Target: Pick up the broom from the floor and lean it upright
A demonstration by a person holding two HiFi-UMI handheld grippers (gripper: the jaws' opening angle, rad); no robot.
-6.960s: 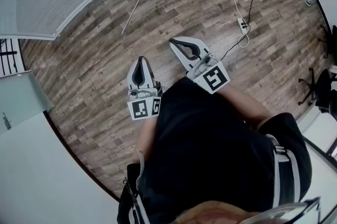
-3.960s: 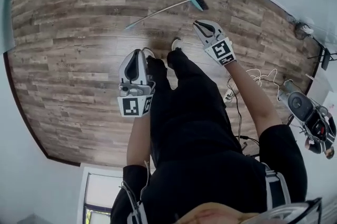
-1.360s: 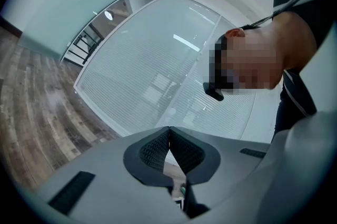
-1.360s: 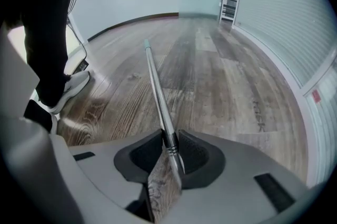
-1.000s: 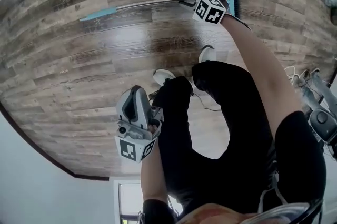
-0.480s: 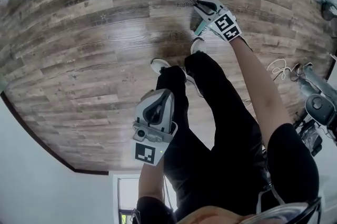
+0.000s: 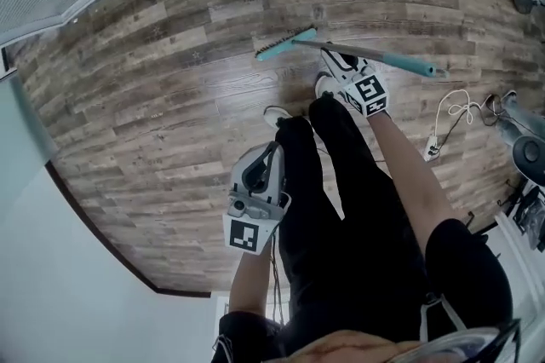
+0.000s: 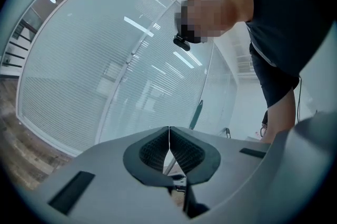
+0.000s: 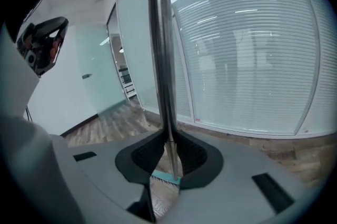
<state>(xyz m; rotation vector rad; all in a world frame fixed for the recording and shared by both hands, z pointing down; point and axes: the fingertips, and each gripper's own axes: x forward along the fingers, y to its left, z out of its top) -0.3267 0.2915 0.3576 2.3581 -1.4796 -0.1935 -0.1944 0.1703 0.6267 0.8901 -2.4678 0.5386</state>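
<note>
Standing the broom (image 7: 383, 56) up with the right gripper (image 7: 336, 57)
Its jaws pinch the metal handle above the teal brush head (image 7: 285, 44), which sits low over the floor beyond the feet. I'd plant the bristles first, then tip the top against the glass wall (image 9: 253, 60). The left gripper (image 7: 269, 152) hangs near, pressed together, empty.

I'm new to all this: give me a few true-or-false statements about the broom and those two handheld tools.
1. The right tool grips the broom by its metal handle. True.
2. The left tool holds the broom too. False: its jaws are shut together on nothing.
3. Nobody is touching the broom. False: the right tool holds it.
4. A white cable lies on the wooden floor. True.
</note>
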